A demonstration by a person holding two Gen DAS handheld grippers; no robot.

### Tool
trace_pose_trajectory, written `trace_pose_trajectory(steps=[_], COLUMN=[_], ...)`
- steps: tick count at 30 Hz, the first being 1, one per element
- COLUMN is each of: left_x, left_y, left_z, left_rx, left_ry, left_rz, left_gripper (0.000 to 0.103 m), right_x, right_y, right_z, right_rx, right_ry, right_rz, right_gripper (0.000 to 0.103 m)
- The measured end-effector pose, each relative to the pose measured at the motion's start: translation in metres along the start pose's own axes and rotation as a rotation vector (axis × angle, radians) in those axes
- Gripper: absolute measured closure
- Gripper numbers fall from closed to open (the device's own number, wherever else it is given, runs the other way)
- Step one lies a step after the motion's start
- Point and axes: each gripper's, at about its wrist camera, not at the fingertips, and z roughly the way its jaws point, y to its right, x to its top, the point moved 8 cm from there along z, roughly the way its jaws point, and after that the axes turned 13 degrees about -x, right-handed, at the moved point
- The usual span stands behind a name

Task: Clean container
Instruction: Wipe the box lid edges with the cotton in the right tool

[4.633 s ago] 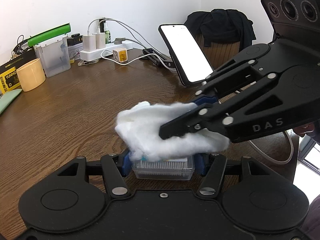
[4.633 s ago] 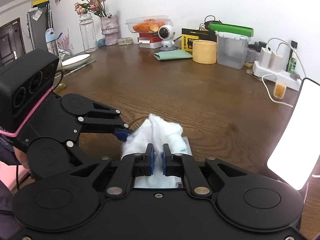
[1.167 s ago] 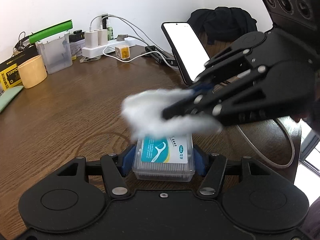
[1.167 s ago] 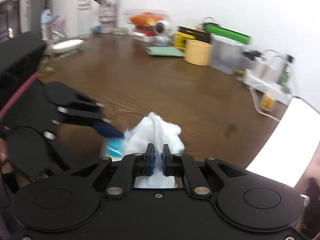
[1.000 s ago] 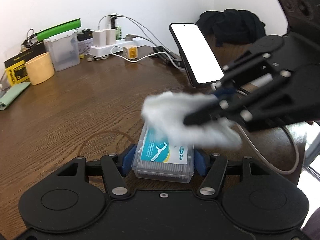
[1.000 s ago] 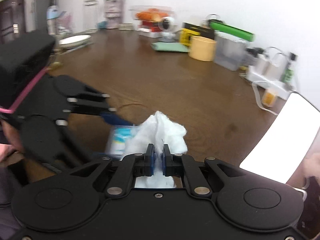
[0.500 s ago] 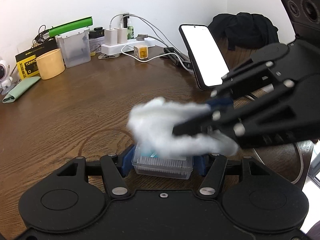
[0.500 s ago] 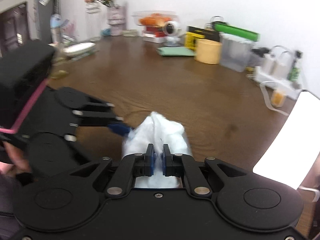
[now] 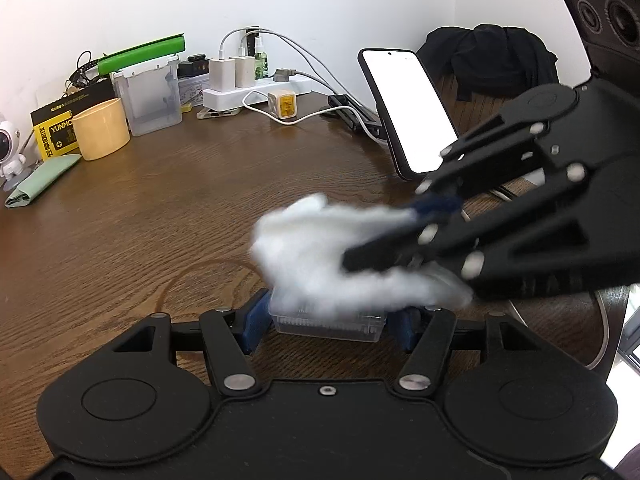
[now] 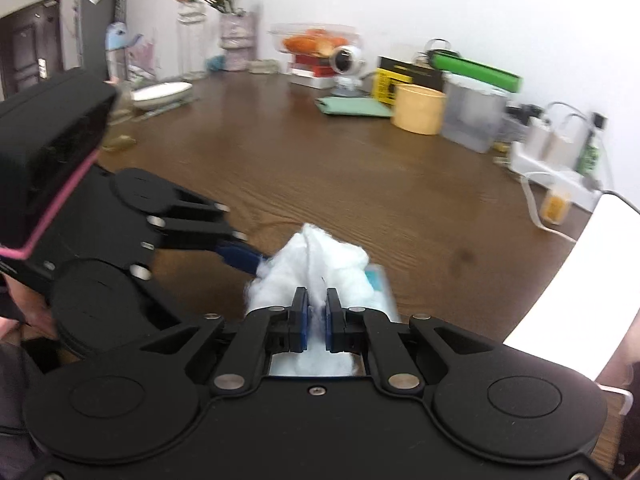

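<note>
We see the left gripper (image 9: 326,316) clamped on a clear plastic floss-pick box (image 9: 328,322), held just above the wooden table (image 9: 160,216). The right gripper (image 10: 316,314) pinches a white cotton wad (image 10: 316,266) tight between its 2 fingers, pressing it on the box's lid.

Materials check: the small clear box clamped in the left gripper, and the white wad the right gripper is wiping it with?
Small clear box: looks like hard transparent plastic, glossy; contents show through its wall, and a teal label shows on top. White fluffy wad: probably cotton wool or a soft fibrous cloth, matte, with wispy edges; blur leaves it open.
</note>
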Motion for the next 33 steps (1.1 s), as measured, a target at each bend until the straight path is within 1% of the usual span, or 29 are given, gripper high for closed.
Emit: trace_pose_trajectory(steps=[2,5,8,13,22,26,29,32,33], left_x=[-0.001,0.001,0.002,0.005,-0.001,0.000,0.000,0.000,0.000], left_y=[0.001,0.001,0.000,-0.002,0.002,0.002,0.002,0.001,0.001], left_z=[0.000,0.001,0.003,0.005,0.003,0.003,0.003,0.003,0.003], left_rx=[0.003,0.004,0.004,0.005,0.003,-0.001,-0.006,-0.011,-0.012], left_ry=[-0.002,-0.014,-0.022,-0.034,-0.019,-0.024,-0.027,-0.025,-0.026], left_rz=[-0.004,-0.011,-0.010,-0.007,-0.003,-0.004,-0.006,-0.009,-0.008], left_gripper=[0.042,0.042,0.042,0.041,0.040,0.040,0.040,0.040,0.040], right_x=[0.003,0.005,0.004,0.003,0.003,0.005,0.002,-0.002,-0.003], right_y=[-0.006,-0.002,0.006,0.004,0.005,0.005,0.020,0.023,0.019], right_z=[0.004,0.008,0.010,0.009,0.009,0.008,0.009,0.003,0.000], right_rx=[-0.003,-0.021,-0.007,-0.024,-0.024,-0.034,-0.103,-0.084,-0.052], right_ry=[0.012,0.020,0.016,0.020,0.022,0.015,0.001,-0.020,-0.024], right_rz=[-0.011,-0.015,0.016,0.014,0.024,0.002,0.010,0.024,0.031], right_gripper=[0.095,0.095,0.095,0.095,0.095,0.095,0.095,0.096,0.096])
